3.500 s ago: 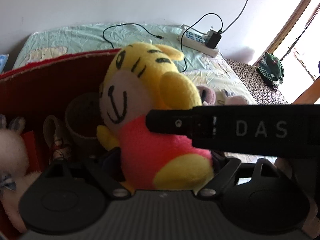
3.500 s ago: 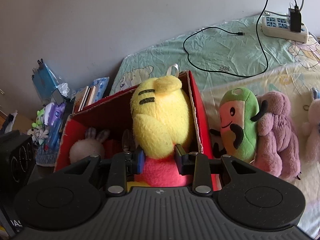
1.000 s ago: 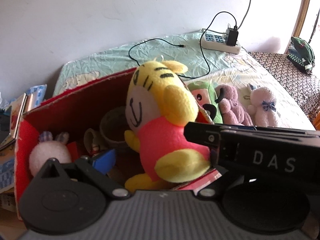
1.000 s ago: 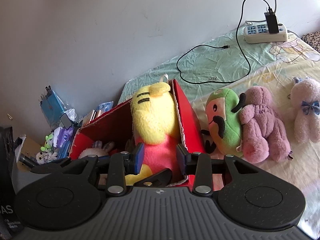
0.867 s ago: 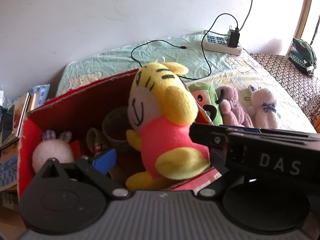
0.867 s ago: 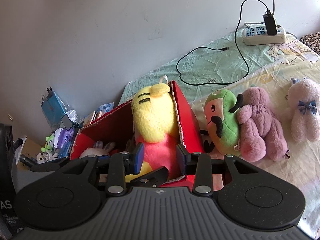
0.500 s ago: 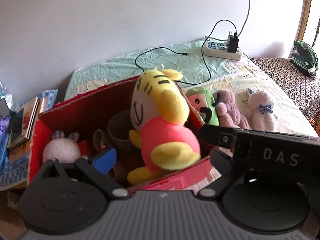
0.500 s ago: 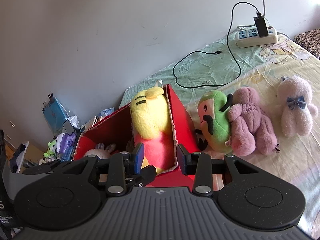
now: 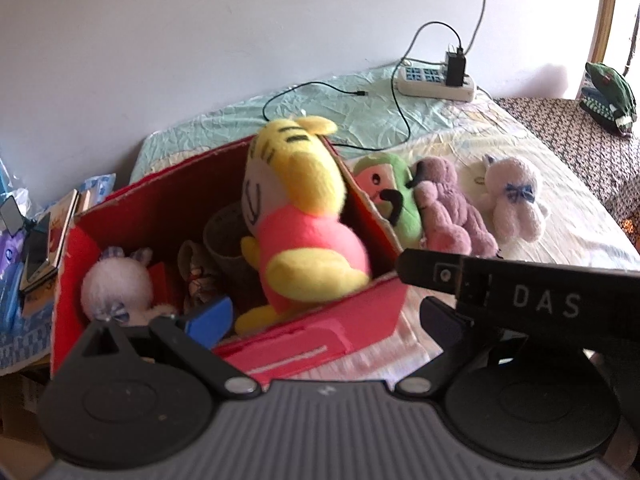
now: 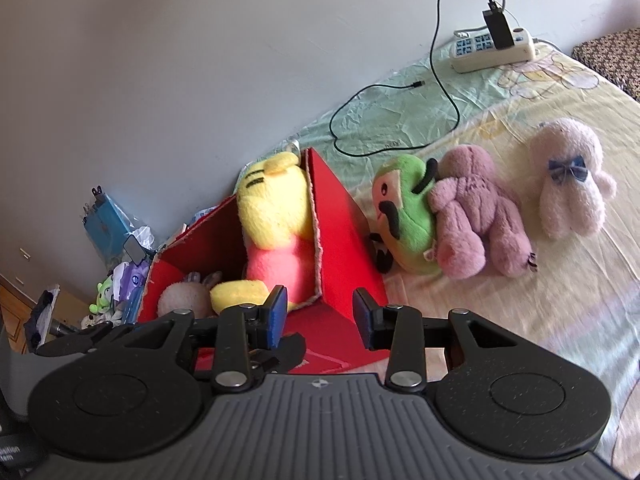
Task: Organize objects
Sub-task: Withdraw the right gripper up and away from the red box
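A yellow tiger plush (image 9: pixel 304 216) in a pink shirt sits upright in the right end of a red cardboard box (image 9: pixel 360 304); the right wrist view shows the tiger (image 10: pixel 276 208) leaning on the box wall (image 10: pixel 340 232). My left gripper (image 9: pixel 324 320) hovers open just before the box's near wall, holding nothing. My right gripper (image 10: pixel 320 316) is open too, above the box's near corner, empty. Its black body (image 9: pixel 540 300) crosses the right of the left wrist view. On the bed beside the box lie a green plush (image 10: pixel 404 216), a purple plush (image 10: pixel 476 208) and a white plush (image 10: pixel 568 176).
Inside the box are a white bunny plush (image 9: pixel 116 284) and a grey cup (image 9: pixel 224 236). A power strip (image 10: pixel 492 48) with a black cable lies on the bed by the wall. Books and clutter (image 9: pixel 48 236) stand left of the box.
Both grippers have pulled back and up from the box. The tiger plush, earlier close between the right gripper's fingers, stays in the box, farther off.
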`<state>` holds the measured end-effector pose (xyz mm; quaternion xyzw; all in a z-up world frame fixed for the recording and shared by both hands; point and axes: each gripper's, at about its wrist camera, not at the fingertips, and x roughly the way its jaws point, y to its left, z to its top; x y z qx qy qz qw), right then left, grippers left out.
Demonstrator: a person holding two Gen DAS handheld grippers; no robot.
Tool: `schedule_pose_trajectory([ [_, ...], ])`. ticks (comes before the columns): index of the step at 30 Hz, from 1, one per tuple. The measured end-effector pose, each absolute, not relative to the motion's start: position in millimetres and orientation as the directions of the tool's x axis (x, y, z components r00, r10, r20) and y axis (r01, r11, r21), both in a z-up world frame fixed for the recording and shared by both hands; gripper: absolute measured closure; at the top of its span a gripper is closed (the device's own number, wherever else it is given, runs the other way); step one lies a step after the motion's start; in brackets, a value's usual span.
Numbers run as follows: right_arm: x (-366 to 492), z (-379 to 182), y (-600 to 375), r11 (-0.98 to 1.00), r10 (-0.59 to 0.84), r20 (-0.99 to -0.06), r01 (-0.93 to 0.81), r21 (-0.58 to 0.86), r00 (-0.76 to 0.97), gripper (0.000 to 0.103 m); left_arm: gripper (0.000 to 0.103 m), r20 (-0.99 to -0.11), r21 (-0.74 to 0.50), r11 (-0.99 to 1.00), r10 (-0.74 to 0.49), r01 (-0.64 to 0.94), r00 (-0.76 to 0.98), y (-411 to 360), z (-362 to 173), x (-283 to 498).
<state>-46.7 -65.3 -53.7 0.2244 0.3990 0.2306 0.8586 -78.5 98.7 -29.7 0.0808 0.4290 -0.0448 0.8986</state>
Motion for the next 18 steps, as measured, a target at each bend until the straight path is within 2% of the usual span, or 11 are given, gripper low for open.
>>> schedule_pose_trajectory([
  [18, -55.4, -80.1, -103.7, 0.811, 0.543, -0.652, -0.131, 0.570, 0.530, 0.063, 0.003, -0.839, 0.111, 0.965, -0.037, 0.237, 0.543, 48.9, -59.3, -87.8],
])
